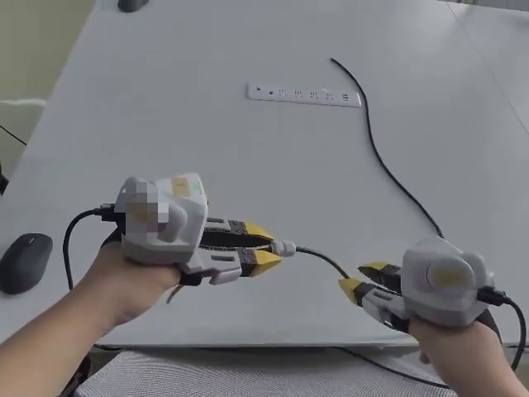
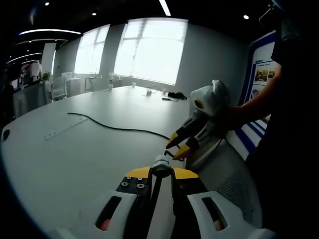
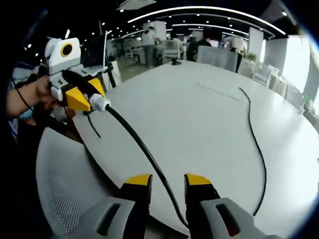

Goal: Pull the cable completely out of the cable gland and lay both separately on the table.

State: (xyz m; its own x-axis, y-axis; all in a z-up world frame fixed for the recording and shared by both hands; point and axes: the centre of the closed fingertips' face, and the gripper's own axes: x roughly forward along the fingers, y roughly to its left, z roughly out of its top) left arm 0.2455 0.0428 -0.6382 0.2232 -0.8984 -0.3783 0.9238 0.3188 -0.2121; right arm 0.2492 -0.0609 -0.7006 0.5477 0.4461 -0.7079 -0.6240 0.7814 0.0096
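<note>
Your left claw (image 1: pixel 269 246) grips the gland (image 1: pixel 283 247); the cable (image 3: pixel 144 149) runs right from it and passes lengthwise through your right claw (image 1: pixel 359 279), whose jaws stand open.

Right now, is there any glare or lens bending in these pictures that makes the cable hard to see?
Head view: even, soft light, the black cable crisp on the pale table. Left gripper view: windows blown out white, room dim, table edge bowed by the fisheye. Right gripper view: ceiling strips glare, the cable bends with the lens, yet reads sharp up to the gland.
</note>
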